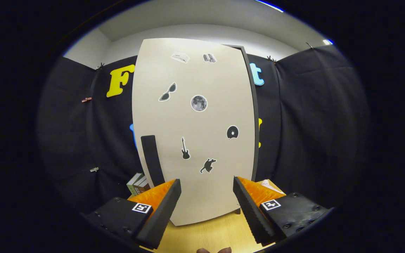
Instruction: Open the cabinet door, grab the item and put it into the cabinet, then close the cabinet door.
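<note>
Gripper view puts the cabinet door straight ahead of my gripper, shut and upright on the wooden table, its dark handle just beyond my left finger. My fingers stand wide apart with nothing held between them. Some books lie on the table beside the cabinet's left side, behind the left finger.
</note>
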The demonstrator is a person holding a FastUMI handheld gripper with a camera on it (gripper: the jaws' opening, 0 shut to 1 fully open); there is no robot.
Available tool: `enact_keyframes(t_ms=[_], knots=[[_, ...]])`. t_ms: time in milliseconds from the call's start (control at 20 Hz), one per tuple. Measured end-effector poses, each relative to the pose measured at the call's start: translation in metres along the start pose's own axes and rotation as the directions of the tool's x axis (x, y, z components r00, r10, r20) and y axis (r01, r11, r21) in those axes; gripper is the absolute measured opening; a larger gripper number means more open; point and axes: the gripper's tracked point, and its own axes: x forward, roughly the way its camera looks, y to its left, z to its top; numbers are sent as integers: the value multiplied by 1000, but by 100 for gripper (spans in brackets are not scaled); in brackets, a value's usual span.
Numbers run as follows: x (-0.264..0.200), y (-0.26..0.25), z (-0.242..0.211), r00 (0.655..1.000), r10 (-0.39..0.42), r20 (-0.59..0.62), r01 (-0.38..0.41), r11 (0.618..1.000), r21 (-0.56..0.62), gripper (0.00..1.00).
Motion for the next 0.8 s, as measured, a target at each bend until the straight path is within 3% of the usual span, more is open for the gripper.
enact_keyframes(t_ms=[800], knots=[[-7, -20, -4, 1000, -18, -6, 18, 1000, 7, 97]])
